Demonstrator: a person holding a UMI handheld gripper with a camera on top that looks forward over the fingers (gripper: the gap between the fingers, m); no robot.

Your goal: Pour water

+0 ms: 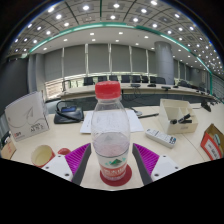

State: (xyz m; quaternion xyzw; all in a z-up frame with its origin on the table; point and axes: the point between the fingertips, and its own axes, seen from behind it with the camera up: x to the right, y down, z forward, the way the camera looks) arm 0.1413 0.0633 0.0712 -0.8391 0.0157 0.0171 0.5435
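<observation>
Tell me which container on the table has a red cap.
The clear water bottle standing between the gripper's fingers: it alone has a red cap. The clear box beyond on the right is open-topped, and the round container to the left shows none.

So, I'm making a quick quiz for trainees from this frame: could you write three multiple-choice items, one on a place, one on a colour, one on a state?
1. Where does the water bottle stand?
A. between the fingers
B. far beyond them on the table
C. inside the clear container

2. What colour is the bottle's cap?
A. blue
B. red
C. white

3. How is the bottle?
A. lying down
B. uncapped
C. upright and capped

Answers:
1 A, the purple pads flank it on both sides.
2 B, the cap shows red.
3 C, it stands straight with the cap on.
</observation>
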